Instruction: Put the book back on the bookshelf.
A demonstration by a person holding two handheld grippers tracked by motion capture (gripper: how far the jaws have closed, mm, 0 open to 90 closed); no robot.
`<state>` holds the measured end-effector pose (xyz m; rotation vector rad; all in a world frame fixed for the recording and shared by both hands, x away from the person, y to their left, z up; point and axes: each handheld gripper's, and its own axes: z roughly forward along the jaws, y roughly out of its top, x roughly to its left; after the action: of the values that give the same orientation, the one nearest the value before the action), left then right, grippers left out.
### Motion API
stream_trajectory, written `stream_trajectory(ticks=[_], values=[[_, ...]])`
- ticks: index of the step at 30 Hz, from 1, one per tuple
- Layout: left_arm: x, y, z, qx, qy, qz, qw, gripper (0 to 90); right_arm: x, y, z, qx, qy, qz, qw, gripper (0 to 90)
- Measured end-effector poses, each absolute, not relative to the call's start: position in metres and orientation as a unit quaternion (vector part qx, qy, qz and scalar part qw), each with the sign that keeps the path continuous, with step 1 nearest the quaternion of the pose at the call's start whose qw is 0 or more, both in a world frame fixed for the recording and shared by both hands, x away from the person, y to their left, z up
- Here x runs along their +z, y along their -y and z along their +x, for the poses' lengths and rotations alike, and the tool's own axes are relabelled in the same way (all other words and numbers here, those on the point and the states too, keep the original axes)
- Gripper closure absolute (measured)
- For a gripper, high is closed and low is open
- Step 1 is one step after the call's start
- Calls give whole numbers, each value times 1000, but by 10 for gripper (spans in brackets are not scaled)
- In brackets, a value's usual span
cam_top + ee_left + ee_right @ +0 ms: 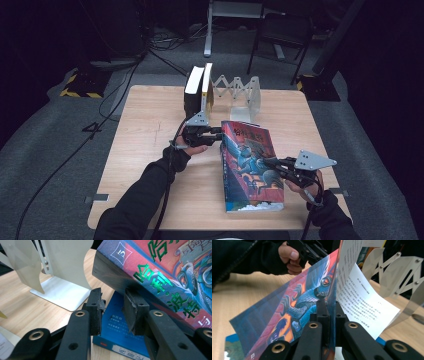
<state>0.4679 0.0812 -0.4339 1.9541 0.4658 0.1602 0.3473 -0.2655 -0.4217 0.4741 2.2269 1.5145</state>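
Observation:
A red and blue illustrated book [250, 155] lies tilted on a blue book [224, 172] in the middle of the wooden table [150, 150]. My right gripper [267, 162] is shut on the front cover [294, 307] at its right edge; in the right gripper view [331, 305] the cover stands lifted and the white pages [362, 302] fan out to its right. My left gripper [218, 135] is at the book's far left corner. In its own view the jaws [113, 302] stand apart, the spine [160, 267] leans over the right pad [132, 312], and the blue book [120, 327] shows through the gap.
Two thick books [197, 92] stand upright at the table's back edge beside a white accordion book rack [240, 92]; its end plate [65, 272] is just beyond my left gripper. Bare tabletop lies to the left. Cables and chair legs are on the floor behind.

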Motion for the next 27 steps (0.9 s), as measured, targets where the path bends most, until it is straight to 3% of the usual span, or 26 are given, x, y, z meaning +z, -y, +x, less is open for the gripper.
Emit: stream_trajectory(ticks=[6,10,17,18,19,20,22,27], values=[[-416,-78,466,75,-175,815,548,736,-414,267,342,555,-790,142,218,828],[-406,-76,461,77,-150,809,563,745,-409,266,342,562,-790,129,208,699],[-402,-70,454,66,-125,805,576,768,-411,267,353,561,-792,165,173,590],[-402,-69,454,64,-122,806,575,769,-411,268,354,563,-792,169,163,610],[-401,-69,453,68,-122,809,571,768,-411,267,354,560,-793,171,168,710],[-401,-69,453,68,-122,809,571,767,-411,267,354,560,-793,171,168,710],[-401,-71,454,67,-128,808,572,765,-412,270,354,557,-789,184,183,817],[-407,-79,459,73,-162,811,557,718,-413,274,350,568,-779,186,189,879]])
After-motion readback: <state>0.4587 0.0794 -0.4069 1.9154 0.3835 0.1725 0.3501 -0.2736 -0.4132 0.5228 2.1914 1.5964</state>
